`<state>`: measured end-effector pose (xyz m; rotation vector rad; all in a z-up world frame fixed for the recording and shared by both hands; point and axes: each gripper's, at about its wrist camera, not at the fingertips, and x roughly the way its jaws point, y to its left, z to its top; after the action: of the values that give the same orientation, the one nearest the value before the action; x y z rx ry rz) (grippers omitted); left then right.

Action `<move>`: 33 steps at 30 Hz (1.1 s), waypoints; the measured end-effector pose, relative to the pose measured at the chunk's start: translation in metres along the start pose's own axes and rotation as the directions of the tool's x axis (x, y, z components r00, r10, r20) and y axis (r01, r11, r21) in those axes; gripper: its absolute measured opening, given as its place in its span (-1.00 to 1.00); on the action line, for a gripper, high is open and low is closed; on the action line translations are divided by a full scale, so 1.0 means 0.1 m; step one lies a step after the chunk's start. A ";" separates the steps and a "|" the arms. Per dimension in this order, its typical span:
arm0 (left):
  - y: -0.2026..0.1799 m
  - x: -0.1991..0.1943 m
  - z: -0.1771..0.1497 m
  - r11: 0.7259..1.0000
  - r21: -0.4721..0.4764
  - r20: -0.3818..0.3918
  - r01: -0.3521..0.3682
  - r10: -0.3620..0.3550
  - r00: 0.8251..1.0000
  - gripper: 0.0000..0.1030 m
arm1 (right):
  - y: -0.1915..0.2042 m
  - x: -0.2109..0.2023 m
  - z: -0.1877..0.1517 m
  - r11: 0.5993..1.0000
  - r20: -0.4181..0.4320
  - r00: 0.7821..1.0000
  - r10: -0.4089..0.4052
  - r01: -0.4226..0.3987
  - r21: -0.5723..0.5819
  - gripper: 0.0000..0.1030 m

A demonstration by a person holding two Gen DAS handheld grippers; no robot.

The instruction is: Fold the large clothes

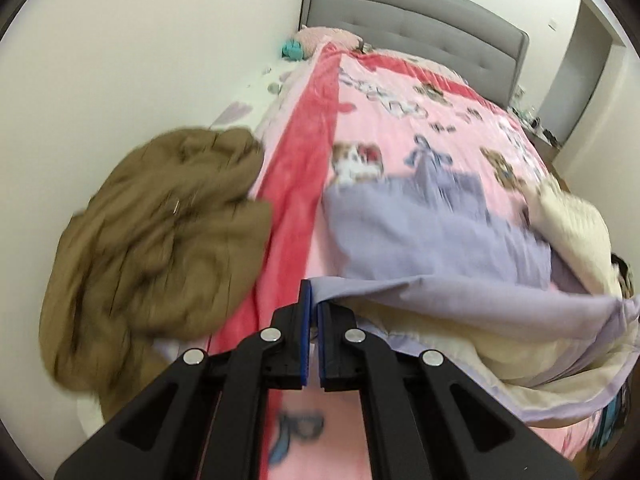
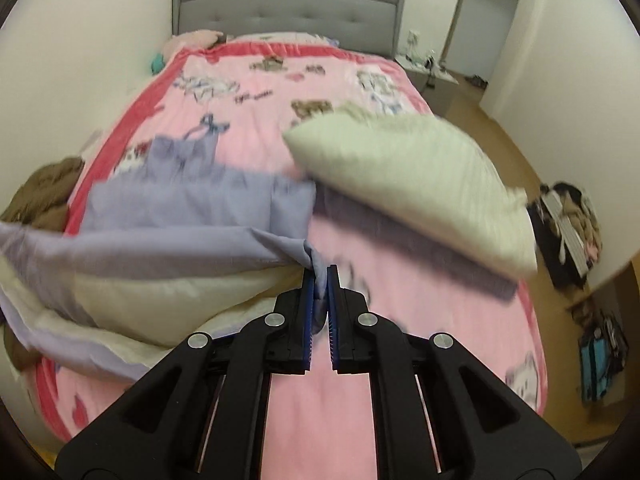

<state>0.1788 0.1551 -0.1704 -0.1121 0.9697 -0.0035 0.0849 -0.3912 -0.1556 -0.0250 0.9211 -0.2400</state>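
Left gripper (image 1: 313, 300): fingers nearly together, pinching an edge of the lavender garment (image 1: 432, 232). Right gripper (image 2: 320, 280): fingers clamped on another bunched corner of it. Garment lifted over the pink bed (image 2: 400, 292), cream lining showing, blurred.

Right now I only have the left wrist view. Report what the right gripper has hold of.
Observer: The right gripper is shut on a bunched corner of the lilac garment; the fabric is pinched between its fingers.
Operator: Describe the cream part beyond my right edge.
Observer: The cream lining is a large flap lifted off the pink blanket. It is motion-blurred, with its shadow on the blanket.
Operator: Check the floor on that side.
Observer: A dark bag of clothes sits on the wooden floor against the wall, apart from the bed.
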 end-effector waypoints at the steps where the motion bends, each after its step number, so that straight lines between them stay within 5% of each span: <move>1: -0.01 0.11 0.15 1.000 -0.005 -0.004 0.005 -0.005 1.000 -0.94 | -0.01 0.12 0.18 1.000 0.012 1.000 0.008 -0.008 -0.015 -0.89; 6: -0.19 0.92 0.90 0.999 0.008 -0.070 -0.042 0.043 0.997 -0.94 | 0.03 0.98 0.95 0.996 0.023 0.999 0.047 -0.045 -0.081 -0.89; 11: -0.45 1.61 1.34 0.995 0.041 -0.108 -0.091 0.095 0.990 -0.94 | 0.22 1.86 1.34 0.984 -0.010 0.999 0.039 -0.040 -0.173 -0.89; 18: -0.47 2.52 1.53 0.993 -0.003 -0.219 -0.118 0.114 0.969 -0.94 | 0.35 2.92 1.41 0.979 -0.091 0.995 -0.049 0.030 -0.200 -0.89; 25: -0.53 3.08 1.44 0.988 0.022 -0.246 -0.150 0.151 0.957 -0.87 | 0.50 3.10 1.30 0.965 -0.042 0.994 -0.099 0.086 -0.250 -0.88; 27: -0.52 3.08 1.43 0.989 0.045 -0.225 -0.137 0.144 0.964 -0.67 | 0.51 2.99 1.26 0.961 0.000 0.995 -0.097 0.093 -0.259 -0.81; 29: -0.44 3.05 1.46 0.982 0.073 -0.207 -0.172 0.184 0.961 0.21 | 0.48 2.86 1.24 0.961 0.034 0.996 -0.082 0.088 -0.261 -0.56; 32: -0.27 2.83 1.56 0.990 0.073 -0.130 -0.117 0.126 0.983 0.61 | 0.39 2.62 1.28 0.968 0.047 0.999 -0.016 0.028 -0.249 0.10; 33: -0.22 2.76 1.60 0.992 0.081 -0.119 -0.097 0.107 0.987 0.66 | 0.36 2.53 1.31 0.969 0.056 0.998 -0.006 0.019 -0.247 0.15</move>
<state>0.4680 0.1333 -0.3061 0.0075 1.0969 0.0479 0.3422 -0.4216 -0.2794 -0.2677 0.8917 -0.1339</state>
